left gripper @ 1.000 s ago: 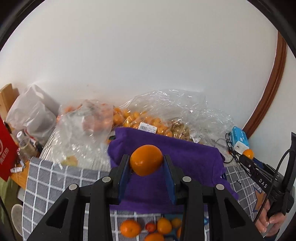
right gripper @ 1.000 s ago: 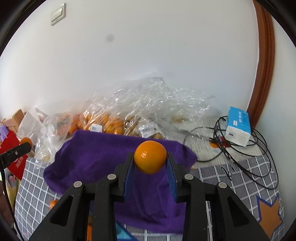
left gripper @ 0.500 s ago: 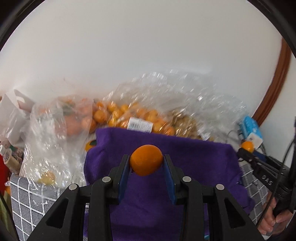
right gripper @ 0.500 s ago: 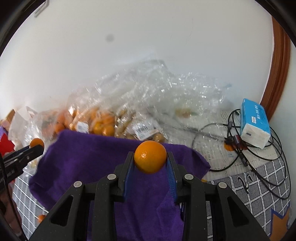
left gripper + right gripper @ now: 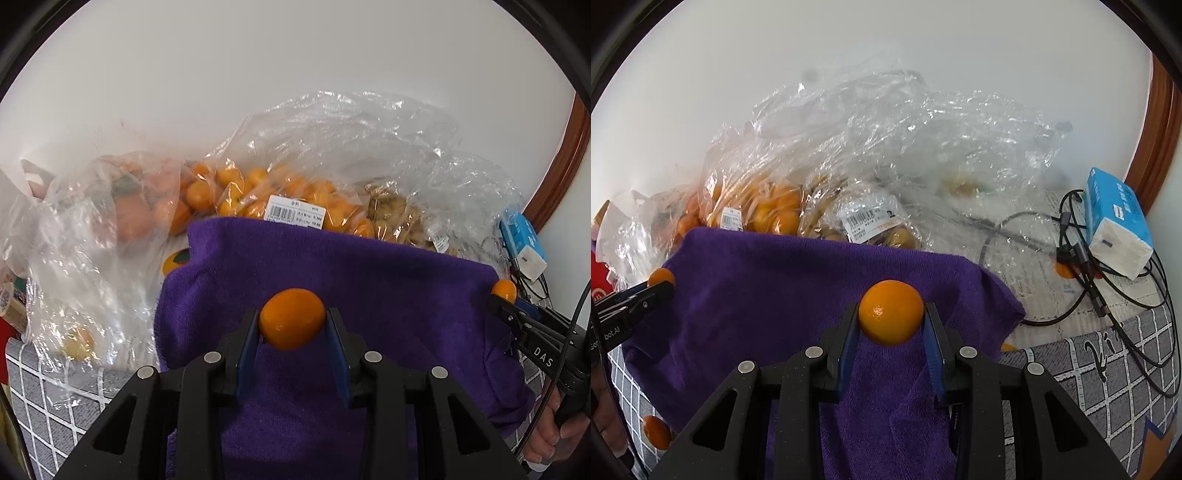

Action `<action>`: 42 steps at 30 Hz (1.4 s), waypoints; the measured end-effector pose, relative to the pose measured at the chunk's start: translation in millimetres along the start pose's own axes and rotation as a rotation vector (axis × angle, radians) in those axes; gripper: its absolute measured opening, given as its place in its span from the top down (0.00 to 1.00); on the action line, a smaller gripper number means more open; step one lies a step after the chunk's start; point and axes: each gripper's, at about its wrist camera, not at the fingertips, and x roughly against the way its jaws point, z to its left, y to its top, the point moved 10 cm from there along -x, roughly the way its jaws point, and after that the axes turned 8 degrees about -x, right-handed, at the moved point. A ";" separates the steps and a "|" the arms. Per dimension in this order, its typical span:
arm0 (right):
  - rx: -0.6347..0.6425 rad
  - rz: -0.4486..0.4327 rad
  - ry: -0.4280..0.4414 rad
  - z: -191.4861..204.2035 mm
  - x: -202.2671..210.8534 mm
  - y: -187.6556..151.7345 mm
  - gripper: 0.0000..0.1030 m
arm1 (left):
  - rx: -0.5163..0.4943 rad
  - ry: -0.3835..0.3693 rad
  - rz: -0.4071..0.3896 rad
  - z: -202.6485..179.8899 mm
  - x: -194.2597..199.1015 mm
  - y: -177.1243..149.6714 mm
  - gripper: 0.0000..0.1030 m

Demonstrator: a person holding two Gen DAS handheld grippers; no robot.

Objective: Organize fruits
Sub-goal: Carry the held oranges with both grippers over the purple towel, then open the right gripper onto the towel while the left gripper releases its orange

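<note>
My left gripper (image 5: pixel 291 325) is shut on a small orange (image 5: pixel 291 323) and holds it over a purple towel (image 5: pixel 369 288). My right gripper (image 5: pixel 891 319) is shut on another small orange (image 5: pixel 891 312) above the same towel (image 5: pixel 757 280). The right gripper with its orange (image 5: pixel 504 290) shows at the right edge of the left wrist view. The left gripper with its orange (image 5: pixel 661 277) shows at the left edge of the right wrist view. Clear plastic bags of small oranges (image 5: pixel 258 192) lie just behind the towel.
A bag of pale brown fruit (image 5: pixel 871 221) lies beside the orange bags. A blue tissue pack (image 5: pixel 1115 221) and black cables (image 5: pixel 1108 295) sit at the right. A loose orange (image 5: pixel 655 432) lies on the grey checked cloth (image 5: pixel 1108 369). A white wall stands close behind.
Both grippers have moved forward toward the bags and the wall, each still holding its orange. The towel and bags now fill more of both views.
</note>
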 end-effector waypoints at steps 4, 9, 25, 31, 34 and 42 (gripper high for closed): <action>0.006 0.024 -0.003 1.1 -7.8 -4.9 0.67 | -0.006 0.005 0.008 -0.9 -3.6 -1.0 0.67; 0.023 0.056 -0.016 4.0 -18.8 -13.8 0.67 | -0.001 0.010 0.029 0.4 -7.8 -3.7 0.67; 0.049 0.101 -0.056 4.4 -36.5 -26.8 0.67 | -0.029 0.024 0.116 -3.8 -31.2 -19.0 0.67; 0.058 0.101 -0.054 6.7 -37.5 -25.9 0.66 | -0.040 0.029 0.132 -7.8 -35.6 -19.9 0.67; 0.057 0.095 -0.055 6.4 -33.7 -25.5 0.56 | -0.045 0.027 0.141 -9.5 -36.6 -21.6 0.67; 0.049 0.045 -0.050 7.5 -16.5 -14.8 0.36 | -0.069 0.032 0.144 -17.6 -41.3 -23.0 0.54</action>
